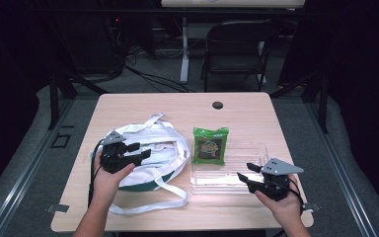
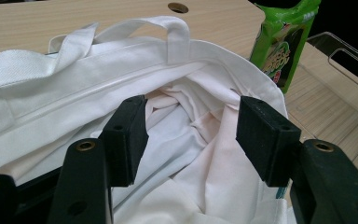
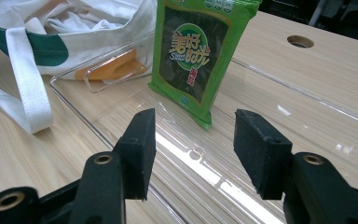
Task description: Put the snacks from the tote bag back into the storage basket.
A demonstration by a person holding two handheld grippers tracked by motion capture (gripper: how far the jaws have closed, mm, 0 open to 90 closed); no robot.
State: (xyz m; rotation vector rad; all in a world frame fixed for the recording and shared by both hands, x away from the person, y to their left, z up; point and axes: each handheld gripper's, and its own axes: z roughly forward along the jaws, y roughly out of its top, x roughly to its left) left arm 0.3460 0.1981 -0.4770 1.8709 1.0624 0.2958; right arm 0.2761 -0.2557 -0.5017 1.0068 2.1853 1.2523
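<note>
A white cloth tote bag (image 1: 160, 148) with green trim lies on the left half of the table, its mouth gaping. My left gripper (image 1: 140, 151) hovers over that mouth, open, with loose white fabric (image 2: 186, 140) below the jaws and nothing pinched. A green snack packet (image 1: 210, 145) lies at the left end of a clear plastic tray (image 1: 256, 150). My right gripper (image 1: 245, 171) stands open at the tray's near right edge, pointing toward the packet (image 3: 193, 51), with bare tray (image 3: 135, 100) between its jaws.
The tote's long white strap (image 1: 148, 205) trails toward the table's front edge. A round cable hole (image 1: 217, 105) sits near the far edge. A dark folding chair (image 1: 237, 49) stands behind the wooden table (image 1: 143, 106).
</note>
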